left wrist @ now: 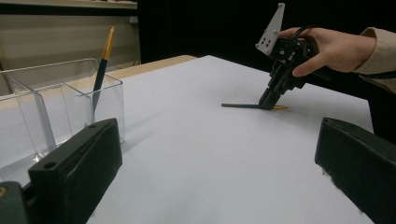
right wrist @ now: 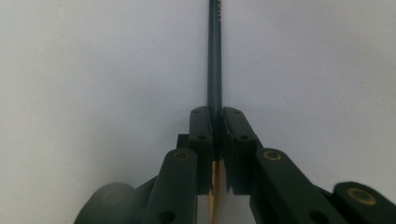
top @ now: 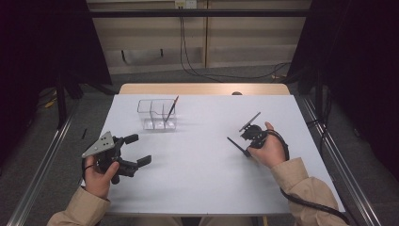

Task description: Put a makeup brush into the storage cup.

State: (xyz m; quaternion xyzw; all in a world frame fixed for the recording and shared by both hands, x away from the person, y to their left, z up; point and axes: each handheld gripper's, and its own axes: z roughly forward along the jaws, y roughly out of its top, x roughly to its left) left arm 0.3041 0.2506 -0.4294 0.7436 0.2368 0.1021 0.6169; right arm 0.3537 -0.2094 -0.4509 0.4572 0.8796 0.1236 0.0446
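Observation:
A dark pencil (top: 236,145) with a yellow end lies flat on the white table (top: 197,183) at the right. My right gripper (top: 247,150) points down and is shut on it near the yellow end; the right gripper view has the pencil (right wrist: 214,56) pinched between the pads and running straight ahead. From the left gripper view, that gripper (left wrist: 270,103) stands over the pencil (left wrist: 240,106). At the table's left, my left gripper (top: 141,149) rests open with nothing between its jaws. A second pencil (top: 171,109) leans in a clear compartment box (top: 156,114).
The clear box (left wrist: 46,107) with its pencil (left wrist: 102,70) stands just left of the left gripper's near jaw. A cable trails from the right gripper past the sleeve. Bare tabletop lies between the two hands. Metal rails run along both sides of the table.

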